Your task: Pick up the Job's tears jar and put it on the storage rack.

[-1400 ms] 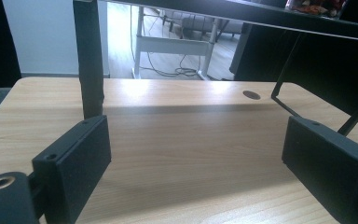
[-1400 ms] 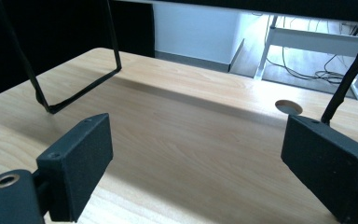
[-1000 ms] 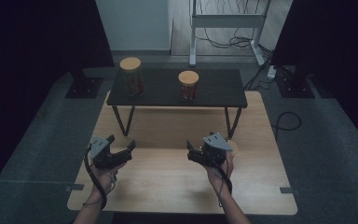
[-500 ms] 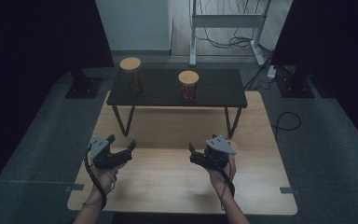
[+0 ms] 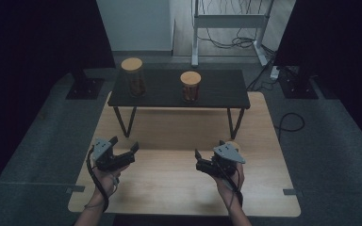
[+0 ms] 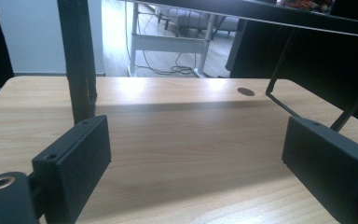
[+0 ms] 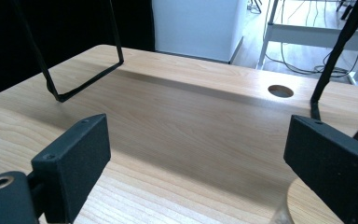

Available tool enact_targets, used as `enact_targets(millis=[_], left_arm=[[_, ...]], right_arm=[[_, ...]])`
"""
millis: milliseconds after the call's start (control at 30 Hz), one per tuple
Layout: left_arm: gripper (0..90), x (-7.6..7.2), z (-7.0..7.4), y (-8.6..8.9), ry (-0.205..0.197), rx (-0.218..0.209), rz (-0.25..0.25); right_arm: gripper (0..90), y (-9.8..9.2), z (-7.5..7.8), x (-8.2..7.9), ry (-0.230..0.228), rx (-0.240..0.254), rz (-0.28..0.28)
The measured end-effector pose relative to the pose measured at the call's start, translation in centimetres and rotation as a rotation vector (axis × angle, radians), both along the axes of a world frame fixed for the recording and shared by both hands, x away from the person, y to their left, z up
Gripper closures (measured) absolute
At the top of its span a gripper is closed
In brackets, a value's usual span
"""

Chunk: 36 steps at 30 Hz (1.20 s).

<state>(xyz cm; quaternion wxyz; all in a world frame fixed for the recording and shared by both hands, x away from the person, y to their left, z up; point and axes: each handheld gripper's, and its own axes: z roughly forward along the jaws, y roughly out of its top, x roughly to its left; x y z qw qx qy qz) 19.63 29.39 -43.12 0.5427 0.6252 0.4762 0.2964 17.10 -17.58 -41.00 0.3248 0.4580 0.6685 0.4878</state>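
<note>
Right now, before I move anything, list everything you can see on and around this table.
jars on the shelf: two, clear with tan lids, left and middle of the shelf
jar by the right hand-held gripper: one, tan lid, on the table just beyond that gripper
shelf: one, black, thin legs, standing on the table's far half
table: one, light wood, with a round hole
frame: one, white, on the floor behind, cables under it
left hand-held gripper: black, open, nothing between the jaws
right hand-held gripper: black, open, jaws just been opening, nothing between them
</note>
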Motion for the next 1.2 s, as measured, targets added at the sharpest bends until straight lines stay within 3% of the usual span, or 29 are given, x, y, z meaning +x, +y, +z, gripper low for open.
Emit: enact_targets(millis=[733, 1200], left_arm=[[7.6, -0.2, 0.1, -0.2, -0.007, 0.005, -0.009], [7.5, 0.0, -0.1, -0.3, 0.004, 0.010, -0.012]], right_arm=[[4.6, -1.0, -0.1, -2.2, 0.012, -0.007, -0.045], [1.5, -1.2, -0.8, -2.9, 0.054, -0.010, -0.105]])
